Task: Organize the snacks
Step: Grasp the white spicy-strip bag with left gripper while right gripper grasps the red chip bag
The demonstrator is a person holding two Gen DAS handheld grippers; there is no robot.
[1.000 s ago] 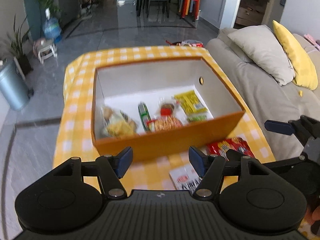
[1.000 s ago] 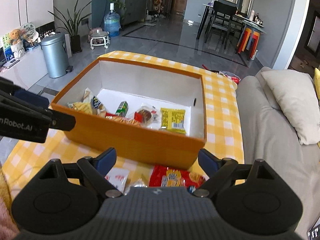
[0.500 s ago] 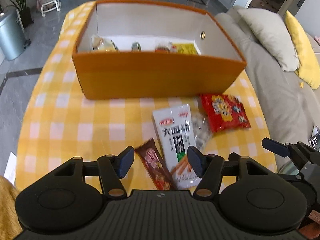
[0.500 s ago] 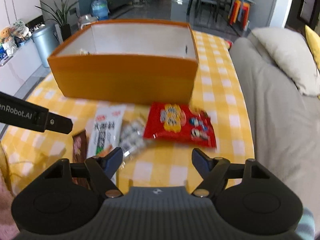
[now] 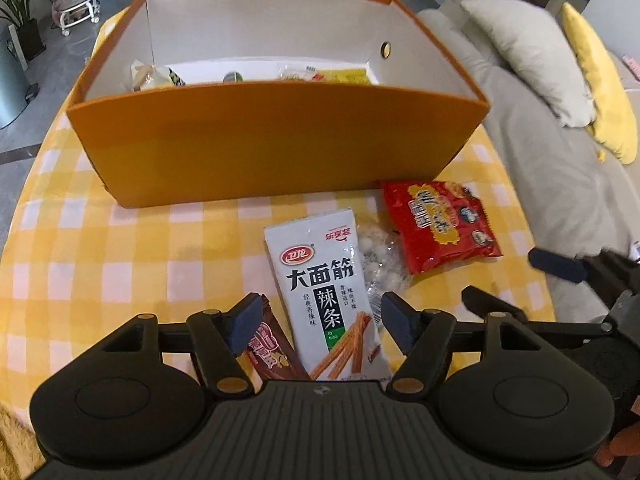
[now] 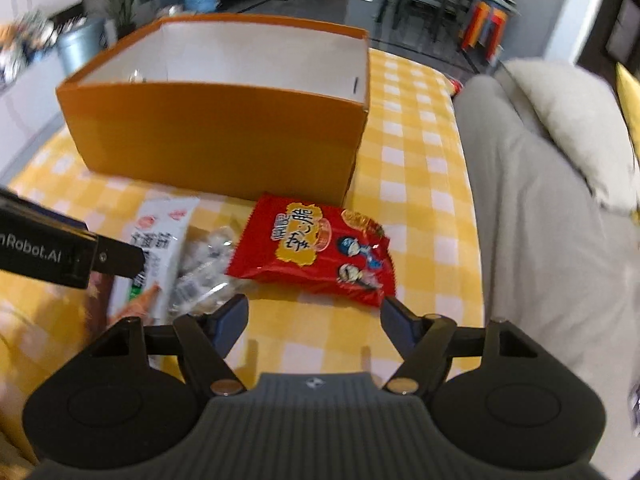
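My left gripper (image 5: pixel 318 318) stands wide apart, holding nothing, straddling the near end of the white snack packet (image 5: pixel 326 296); a brown bar (image 5: pixel 272 354) lies just left of it. My right gripper (image 6: pixel 314 320) is likewise spread wide and bare, with the red snack bag (image 6: pixel 316 250) just beyond its tips. A clear bag (image 6: pixel 204 264) sits between red and white. Farther off stands the orange box (image 5: pixel 276 144), snacks inside.
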